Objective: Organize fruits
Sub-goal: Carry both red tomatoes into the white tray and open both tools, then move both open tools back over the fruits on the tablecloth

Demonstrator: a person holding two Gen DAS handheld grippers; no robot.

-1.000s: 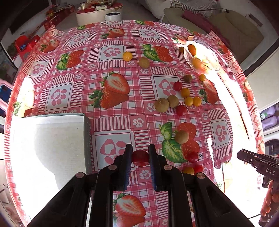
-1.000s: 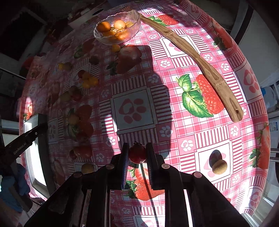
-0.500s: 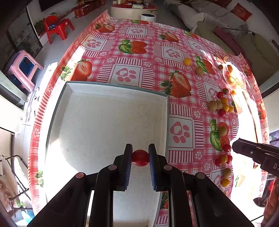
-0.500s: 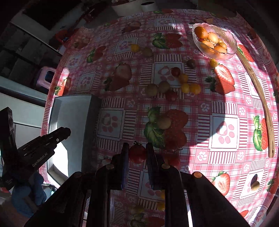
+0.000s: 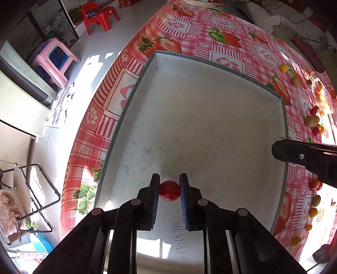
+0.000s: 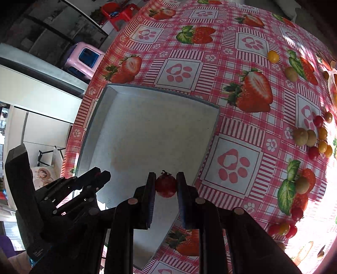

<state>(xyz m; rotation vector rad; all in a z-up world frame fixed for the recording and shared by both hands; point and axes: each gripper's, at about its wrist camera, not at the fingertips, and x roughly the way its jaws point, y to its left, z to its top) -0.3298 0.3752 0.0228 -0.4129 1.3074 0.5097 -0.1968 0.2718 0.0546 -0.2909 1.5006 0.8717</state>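
Tomatoes pinched in both tongs: left tongs (image 5: 169,188) and right tongs (image 6: 165,184) sit over the tray (image 5: 210,118); I'd lower close before releasing.

Glass bowl (image 5: 321,94) of fruit washed out by glare

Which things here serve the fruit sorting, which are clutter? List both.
Job: left gripper clamping a red tomato; right gripper clamping a stemmed tomato; white tray; loose fruit.
Clutter: pink stool; red chair.
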